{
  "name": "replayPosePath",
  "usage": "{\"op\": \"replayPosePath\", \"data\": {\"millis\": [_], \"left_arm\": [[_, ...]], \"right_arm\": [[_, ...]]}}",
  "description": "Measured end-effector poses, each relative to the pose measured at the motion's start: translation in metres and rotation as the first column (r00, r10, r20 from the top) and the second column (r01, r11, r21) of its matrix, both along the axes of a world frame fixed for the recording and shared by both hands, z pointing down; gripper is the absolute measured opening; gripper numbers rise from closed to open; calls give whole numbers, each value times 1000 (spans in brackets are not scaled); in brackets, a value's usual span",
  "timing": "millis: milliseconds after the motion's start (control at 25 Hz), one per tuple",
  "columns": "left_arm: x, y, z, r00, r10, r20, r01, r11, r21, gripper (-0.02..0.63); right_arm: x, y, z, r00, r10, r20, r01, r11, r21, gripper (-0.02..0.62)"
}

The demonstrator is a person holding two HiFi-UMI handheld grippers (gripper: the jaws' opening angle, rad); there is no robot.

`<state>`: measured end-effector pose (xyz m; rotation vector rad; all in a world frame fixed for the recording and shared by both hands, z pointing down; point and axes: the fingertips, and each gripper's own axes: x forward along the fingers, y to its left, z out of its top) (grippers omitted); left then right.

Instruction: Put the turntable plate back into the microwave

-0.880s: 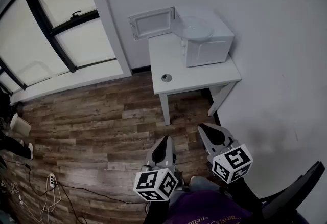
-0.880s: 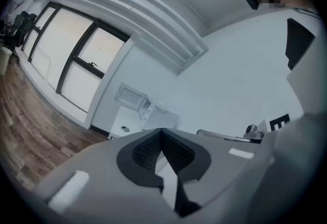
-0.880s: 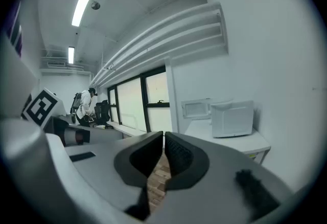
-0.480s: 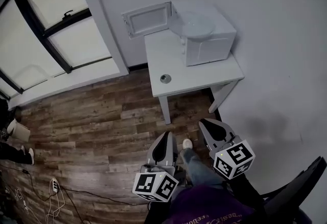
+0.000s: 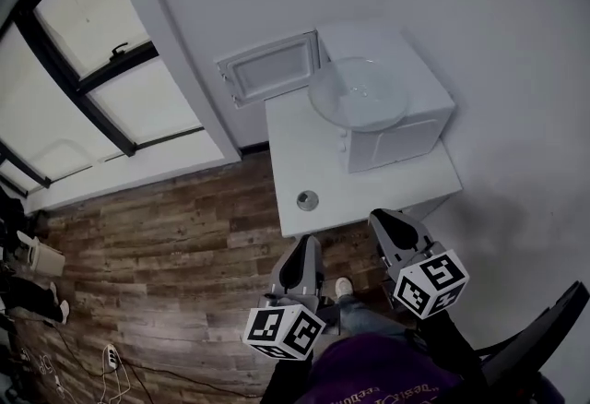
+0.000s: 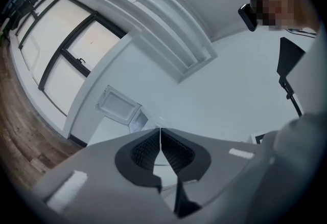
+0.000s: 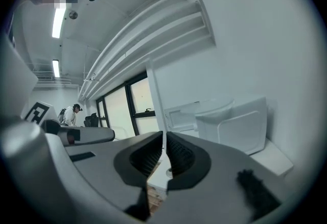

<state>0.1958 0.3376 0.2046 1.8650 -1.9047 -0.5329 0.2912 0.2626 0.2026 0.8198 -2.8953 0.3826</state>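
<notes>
A clear glass turntable plate lies on top of the white microwave, which stands on a small white table with its door swung open to the left. In the right gripper view the microwave and the plate on it show ahead at the right. A small round ring part lies on the table near its front edge. My left gripper and right gripper are both shut and empty, held just short of the table's front edge.
A wood floor spreads to the left, with tall windows along the left wall. Cables and shoes lie at the lower left. A dark chair edge shows at the lower right. A person stands far off in the right gripper view.
The table and microwave have come closer and lower in the head view as I walked up to them. Both grippers now sit near the table's front edge, still shut.
</notes>
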Motion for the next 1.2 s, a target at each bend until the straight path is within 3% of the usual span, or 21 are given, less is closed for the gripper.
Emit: {"op": "replayPosePath", "data": {"millis": [200,280,440,640,840,1080,1200], "left_arm": [[-10,-86,10,995,85,-45,-87,996,-36,61],[-16,-112,16,992,101,-71,-105,993,-54,83],[-30,-157,31,974,147,-173,-165,981,-98,133],[-51,-203,38,908,247,-338,-290,954,-82,211],[-63,-256,36,837,342,-428,-401,915,-52,265],[-78,-302,39,780,383,-494,-466,883,-51,267],[-69,-311,40,704,429,-566,-533,846,-23,264]], "right_arm": [[-4,-75,3,999,39,1,-39,999,-31,16],[-6,-96,6,999,48,0,-48,998,-49,47],[-6,-127,13,997,77,7,-76,992,-100,79],[-2,-158,19,985,154,76,-135,968,-213,115],[3,-185,19,950,277,142,-227,929,-293,130],[2,-203,26,924,354,144,-292,898,-329,132],[3,-203,25,913,372,165,-300,889,-346,132]]}}
